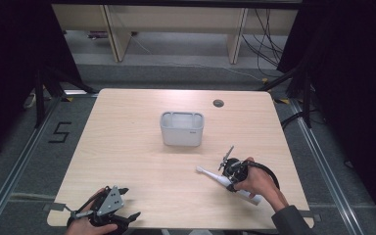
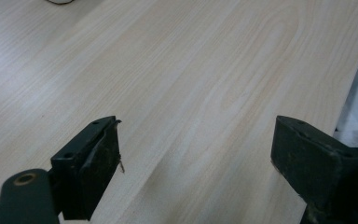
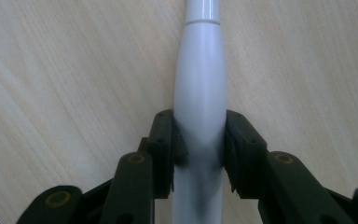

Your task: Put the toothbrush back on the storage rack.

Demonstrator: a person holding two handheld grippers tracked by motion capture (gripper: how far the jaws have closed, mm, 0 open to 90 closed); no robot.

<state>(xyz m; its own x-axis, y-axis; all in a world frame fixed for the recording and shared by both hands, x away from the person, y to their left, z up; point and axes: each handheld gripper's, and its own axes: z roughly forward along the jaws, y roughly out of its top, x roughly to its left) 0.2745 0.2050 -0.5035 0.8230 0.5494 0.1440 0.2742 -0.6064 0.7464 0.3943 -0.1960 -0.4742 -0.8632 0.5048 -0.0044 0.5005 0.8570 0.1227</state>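
Note:
A white electric toothbrush [image 1: 217, 178] lies on the wooden table [image 1: 127, 147] at the front right, head pointing left. My right gripper [image 1: 232, 177] is shut on its handle; in the right gripper view both black jaws press the sides of the white toothbrush handle [image 3: 200, 102], right gripper [image 3: 199, 140]. A light grey rectangular container [image 1: 181, 129] stands upright near the table's middle, beyond the toothbrush. My left gripper [image 1: 129, 203] rests at the front left edge, open, and in the left gripper view nothing lies between the jaws of the left gripper [image 2: 196, 154].
A round dark cable hole [image 1: 218, 103] sits in the table's far right part. Black cable loops beside the right hand [image 1: 259, 183]. The floor left of the table bears a marked "5" [image 1: 60, 132]. Table legs and cables show beyond the far edge.

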